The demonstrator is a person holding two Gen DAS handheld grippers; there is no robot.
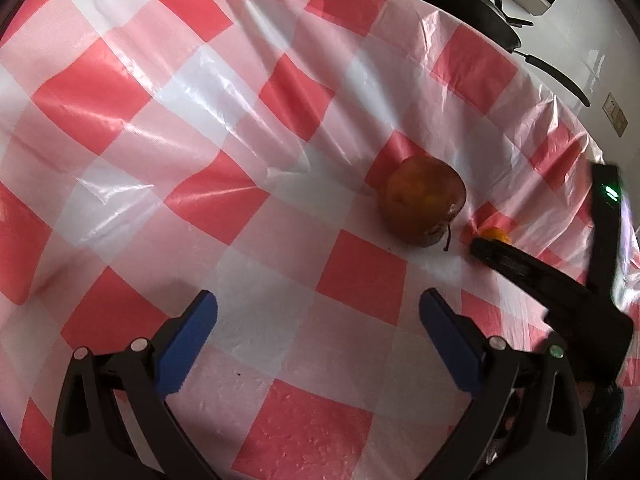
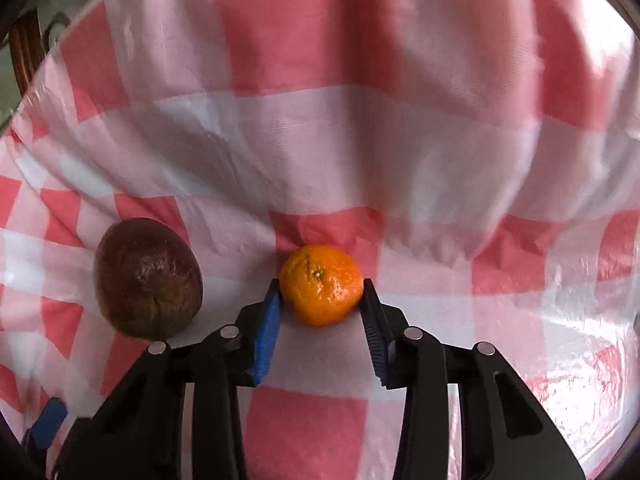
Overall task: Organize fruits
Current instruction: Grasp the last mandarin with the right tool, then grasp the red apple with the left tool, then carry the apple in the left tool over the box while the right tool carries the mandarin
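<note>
A small orange tangerine [image 2: 321,285] sits on the red-and-white checked tablecloth [image 2: 320,140]. My right gripper [image 2: 320,292] has its two fingers against the tangerine's left and right sides, shut on it. A dark red-brown apple [image 2: 148,278] lies just left of it, apart from the fingers. In the left wrist view the same apple [image 1: 424,204] lies ahead and to the right, with the tangerine [image 1: 496,235] mostly hidden behind the right gripper's black finger. My left gripper [image 1: 318,304] is open wide and empty, short of the apple.
The tablecloth [image 1: 200,120] is wrinkled and drapes over the table's far edge. A black frying pan [image 1: 452,0] with a long handle sits beyond the cloth at the top right. The left gripper's blue pad [image 2: 48,424] shows at the lower left.
</note>
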